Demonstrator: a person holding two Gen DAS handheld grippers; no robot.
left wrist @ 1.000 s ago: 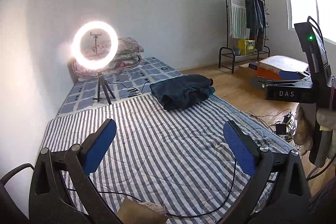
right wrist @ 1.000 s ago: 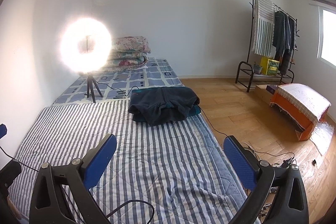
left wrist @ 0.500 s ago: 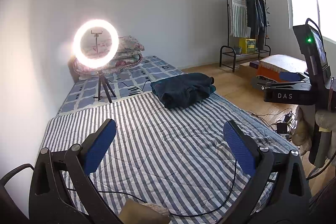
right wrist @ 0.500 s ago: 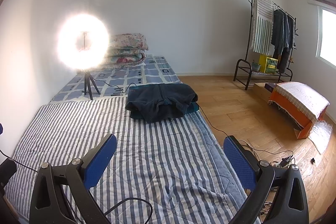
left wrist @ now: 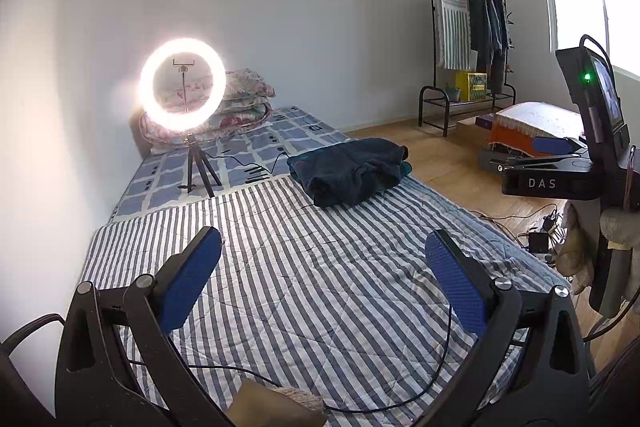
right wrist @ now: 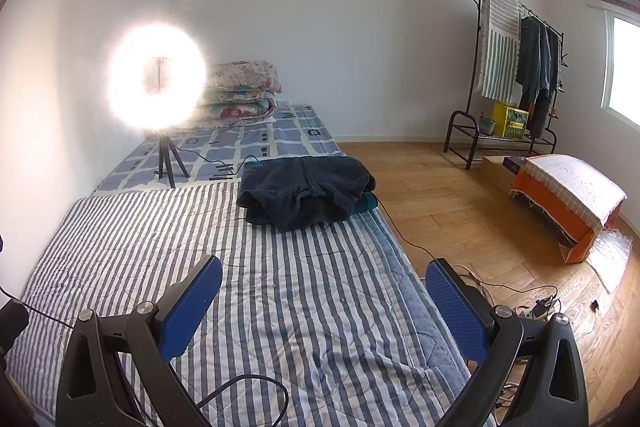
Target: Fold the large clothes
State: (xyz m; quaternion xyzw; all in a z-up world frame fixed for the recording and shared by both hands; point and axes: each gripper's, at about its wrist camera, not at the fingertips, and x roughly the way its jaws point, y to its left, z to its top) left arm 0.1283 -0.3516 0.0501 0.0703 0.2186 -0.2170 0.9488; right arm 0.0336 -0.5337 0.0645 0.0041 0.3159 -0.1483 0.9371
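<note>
A dark navy garment (left wrist: 352, 173) lies folded in a pile on top of a teal one, near the right edge of the striped bed cover (left wrist: 312, 267); it also shows in the right wrist view (right wrist: 308, 193). My left gripper (left wrist: 322, 263) is open and empty, held above the cover well short of the pile. My right gripper (right wrist: 322, 293) is open and empty, above the cover's right side. The right gripper's body shows at the right in the left wrist view (left wrist: 548, 171).
A lit ring light on a tripod (left wrist: 182, 91) stands on the checked sheet (right wrist: 280, 135), with folded quilts (right wrist: 240, 91) behind. Black cables cross the bed (left wrist: 360, 391). A clothes rack (right wrist: 516, 67), an orange covered box (right wrist: 568, 199) and floor cables (right wrist: 532, 303) are to the right.
Both grippers have shifted slightly, so the pile sits a little further left in the right wrist view. Both stay open and empty. The clothes have not moved.
</note>
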